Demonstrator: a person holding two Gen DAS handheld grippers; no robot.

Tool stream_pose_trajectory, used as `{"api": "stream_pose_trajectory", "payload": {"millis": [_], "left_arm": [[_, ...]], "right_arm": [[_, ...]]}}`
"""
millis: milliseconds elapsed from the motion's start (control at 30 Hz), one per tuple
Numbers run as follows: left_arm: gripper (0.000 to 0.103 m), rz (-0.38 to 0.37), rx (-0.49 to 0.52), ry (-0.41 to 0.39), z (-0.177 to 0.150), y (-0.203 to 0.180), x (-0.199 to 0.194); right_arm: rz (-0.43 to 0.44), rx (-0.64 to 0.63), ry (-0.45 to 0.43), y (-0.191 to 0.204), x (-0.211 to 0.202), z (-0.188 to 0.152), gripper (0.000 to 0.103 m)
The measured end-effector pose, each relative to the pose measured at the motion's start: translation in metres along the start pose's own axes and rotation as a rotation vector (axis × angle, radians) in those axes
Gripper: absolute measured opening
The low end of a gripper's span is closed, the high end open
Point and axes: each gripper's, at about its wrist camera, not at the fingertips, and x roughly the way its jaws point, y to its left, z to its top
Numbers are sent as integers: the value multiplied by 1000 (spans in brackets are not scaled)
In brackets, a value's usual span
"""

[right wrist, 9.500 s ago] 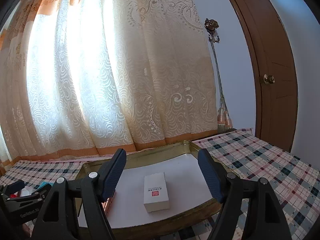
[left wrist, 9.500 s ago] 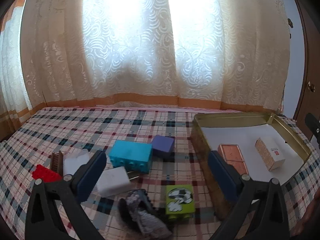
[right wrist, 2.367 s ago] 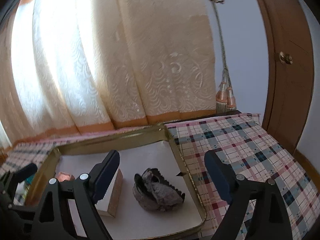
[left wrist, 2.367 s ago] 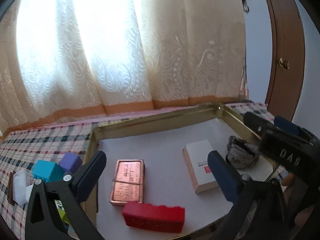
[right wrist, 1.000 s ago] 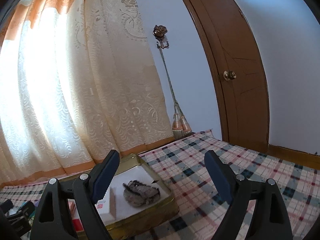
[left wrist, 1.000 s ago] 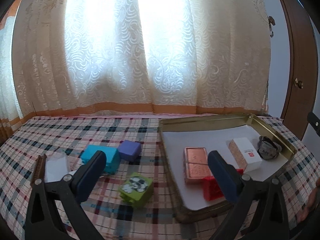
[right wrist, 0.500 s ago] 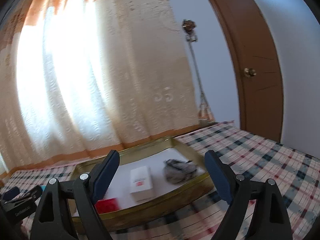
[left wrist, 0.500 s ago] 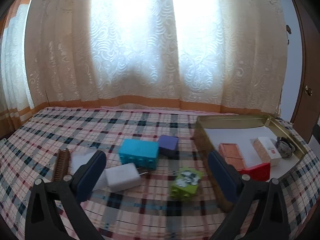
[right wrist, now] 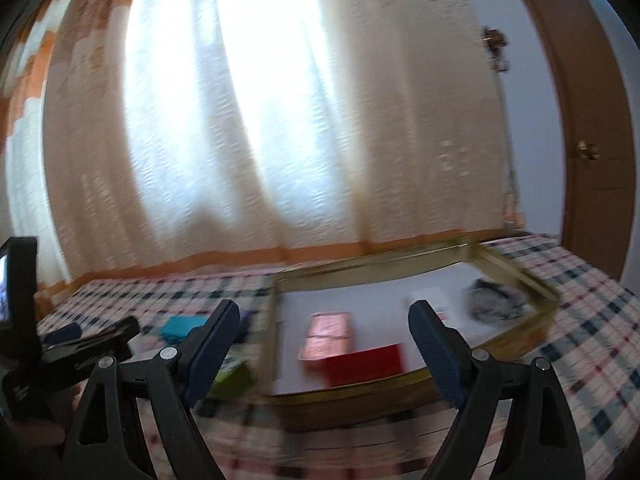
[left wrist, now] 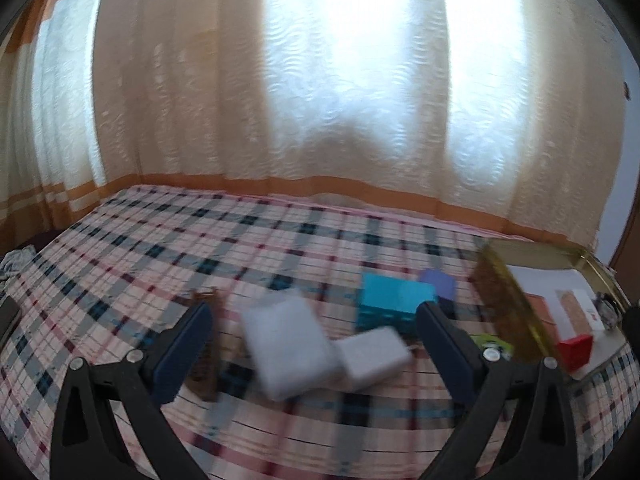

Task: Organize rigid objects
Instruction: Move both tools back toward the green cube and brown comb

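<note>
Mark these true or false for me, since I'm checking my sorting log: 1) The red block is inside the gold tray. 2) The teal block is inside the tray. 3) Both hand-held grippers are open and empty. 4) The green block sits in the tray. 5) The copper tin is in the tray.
1) True: the red block lies in the gold tray.
2) False: the teal block sits on the plaid cloth, outside the tray.
3) True: the left hand-held gripper and the right hand-held gripper hold nothing.
4) False: the green block is on the cloth beside the tray.
5) True: the copper tin lies by the red block.
</note>
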Motion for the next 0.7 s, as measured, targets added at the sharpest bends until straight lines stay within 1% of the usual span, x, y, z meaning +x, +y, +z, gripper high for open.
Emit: {"api": "stream_pose_trajectory", "payload": {"millis": [33, 100, 167, 300, 400, 500, 633, 700], "left_arm": [[103, 11, -6, 4, 1, 6, 2], [103, 29, -20, 14, 4, 18, 6], [103, 50, -44, 33, 6, 32, 11], [102, 95, -92, 78, 8, 62, 23], [102, 126, -119, 107, 9, 82, 31], [102, 148, -143, 136, 9, 99, 38], [102, 173, -125, 151, 10, 110, 43], [102, 179, -118, 172, 10, 112, 47]], "right_arm": [[17, -2, 15, 7, 1, -1, 87], [58, 2, 60, 21, 7, -5, 80], [102, 13, 108, 35, 12, -9, 78], [153, 19, 165, 62, 20, -16, 77], [143, -1, 219, 81, 31, -20, 77], [124, 21, 283, 86, 46, -23, 77], [110, 59, 381, 87, 68, -30, 75], [101, 86, 425, 85, 78, -33, 74]]}}
